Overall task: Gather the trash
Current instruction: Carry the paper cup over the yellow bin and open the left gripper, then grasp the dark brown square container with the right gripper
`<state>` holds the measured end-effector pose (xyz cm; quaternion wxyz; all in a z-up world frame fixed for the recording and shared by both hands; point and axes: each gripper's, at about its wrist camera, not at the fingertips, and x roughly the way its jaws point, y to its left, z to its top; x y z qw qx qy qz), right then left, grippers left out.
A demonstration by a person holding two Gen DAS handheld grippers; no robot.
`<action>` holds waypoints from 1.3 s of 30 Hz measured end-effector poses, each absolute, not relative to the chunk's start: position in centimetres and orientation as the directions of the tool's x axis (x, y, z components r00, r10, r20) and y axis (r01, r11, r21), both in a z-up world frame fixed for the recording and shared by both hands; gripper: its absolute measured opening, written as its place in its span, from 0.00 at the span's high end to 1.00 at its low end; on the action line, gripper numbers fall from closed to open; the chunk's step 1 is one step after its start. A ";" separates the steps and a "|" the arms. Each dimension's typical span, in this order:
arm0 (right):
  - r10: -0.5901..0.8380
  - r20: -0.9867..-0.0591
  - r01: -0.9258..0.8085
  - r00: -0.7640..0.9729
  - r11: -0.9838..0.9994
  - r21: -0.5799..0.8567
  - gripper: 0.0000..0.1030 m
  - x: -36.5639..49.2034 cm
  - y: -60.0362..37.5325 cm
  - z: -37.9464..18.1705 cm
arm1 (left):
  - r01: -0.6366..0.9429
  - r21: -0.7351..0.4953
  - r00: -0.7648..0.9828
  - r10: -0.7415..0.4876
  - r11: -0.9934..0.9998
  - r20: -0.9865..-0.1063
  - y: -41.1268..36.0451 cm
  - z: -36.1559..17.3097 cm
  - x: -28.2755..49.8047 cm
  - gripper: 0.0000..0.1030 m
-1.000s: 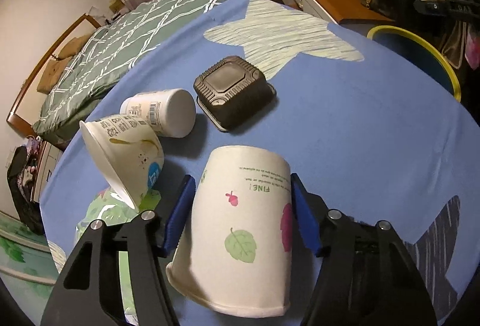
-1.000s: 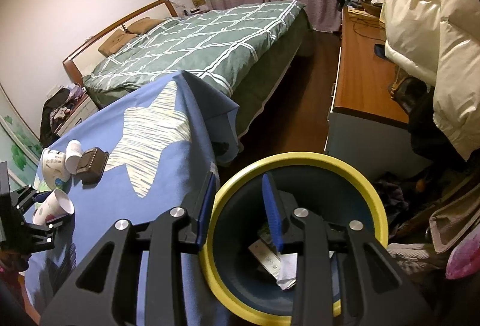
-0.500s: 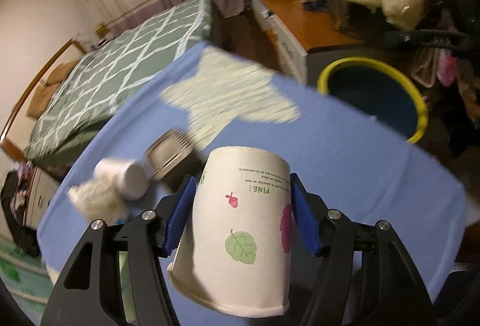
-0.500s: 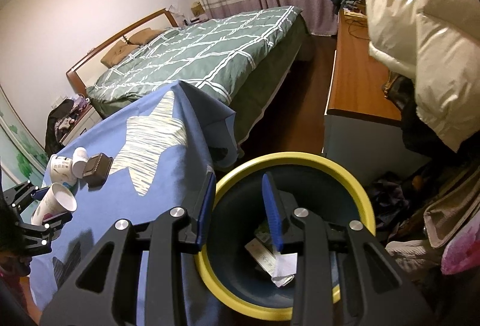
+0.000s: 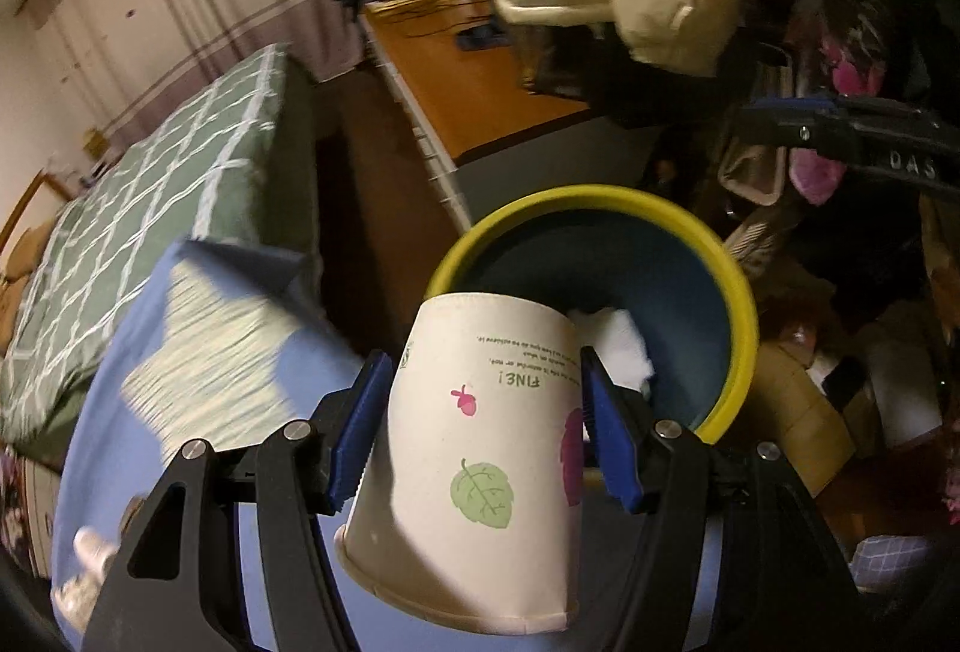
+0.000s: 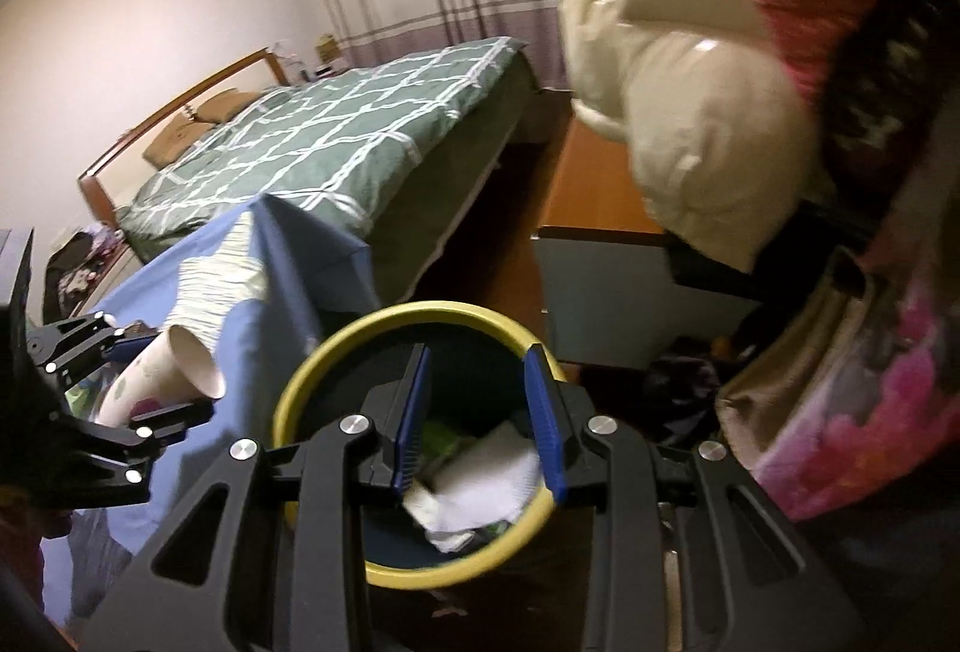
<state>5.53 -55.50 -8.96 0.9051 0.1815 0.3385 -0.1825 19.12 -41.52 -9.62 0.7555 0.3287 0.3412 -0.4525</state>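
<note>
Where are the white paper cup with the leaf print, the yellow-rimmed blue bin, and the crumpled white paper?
white paper cup with leaf print point(image 5: 480, 448), left wrist view, side wall
yellow-rimmed blue bin point(image 5: 741, 316), left wrist view, rim
crumpled white paper point(image 6: 480, 490), right wrist view, middle

Left gripper point(image 5: 480, 406): we clamp both blue pads against a cup's sides, pointing steeply down.
Right gripper point(image 6: 477, 412): our jaws stand partly apart, gripping nothing, angled down.

Two downward wrist views, shared bin point(image 5: 741, 304)
</note>
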 end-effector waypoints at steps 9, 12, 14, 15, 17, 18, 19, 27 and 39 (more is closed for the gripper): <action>-0.246 -0.694 0.497 0.676 0.848 0.184 0.62 4.0 -57.0 -10.1 | 0.926 0.159 0.314 -0.466 0.342 -0.827 -47.3 -12.2 18.3 0.37; -0.245 -0.696 0.496 0.676 0.849 0.184 0.61 3.8 -57.1 -10.2 | 0.919 0.157 0.326 -0.469 0.363 -0.821 -47.1 -12.3 18.4 0.24; -0.243 -0.694 0.493 0.677 0.851 0.183 0.61 3.9 -56.8 -10.1 | 0.914 0.150 0.328 -0.470 0.376 -0.819 -46.1 -12.1 18.5 0.24; -0.239 -0.693 0.486 0.681 0.855 0.182 0.61 4.1 -56.5 -10.0 | 0.910 0.147 0.334 -0.474 0.387 -0.815 -45.5 -11.8 18.5 0.24; -0.236 -0.692 0.480 0.682 0.858 0.181 0.61 4.4 -56.1 -10.0 | 0.898 0.132 0.346 -0.490 0.419 -0.801 -43.5 -11.1 18.6 0.23; -0.228 -0.693 0.469 0.684 0.865 0.179 0.61 4.9 -55.5 -9.9 | 0.890 0.121 0.353 -0.499 0.439 -0.792 -42.3 -10.6 18.7 0.22; -0.225 -0.693 0.465 0.685 0.867 0.178 0.61 5.2 -55.2 -9.9 | 0.882 0.113 0.362 -0.505 0.457 -0.784 -41.1 -10.3 18.8 0.20; -0.096 -0.691 0.311 0.717 0.931 0.194 0.61 11.3 -48.5 -8.9 | 0.684 0.104 0.583 -0.454 0.722 -0.674 -24.8 -7.9 20.0 0.16; 0.148 -0.713 -0.009 0.685 0.981 0.194 0.60 23.4 -31.7 -8.1 | 0.240 0.095 0.789 -0.138 0.966 -0.598 -2.6 -9.2 22.5 0.14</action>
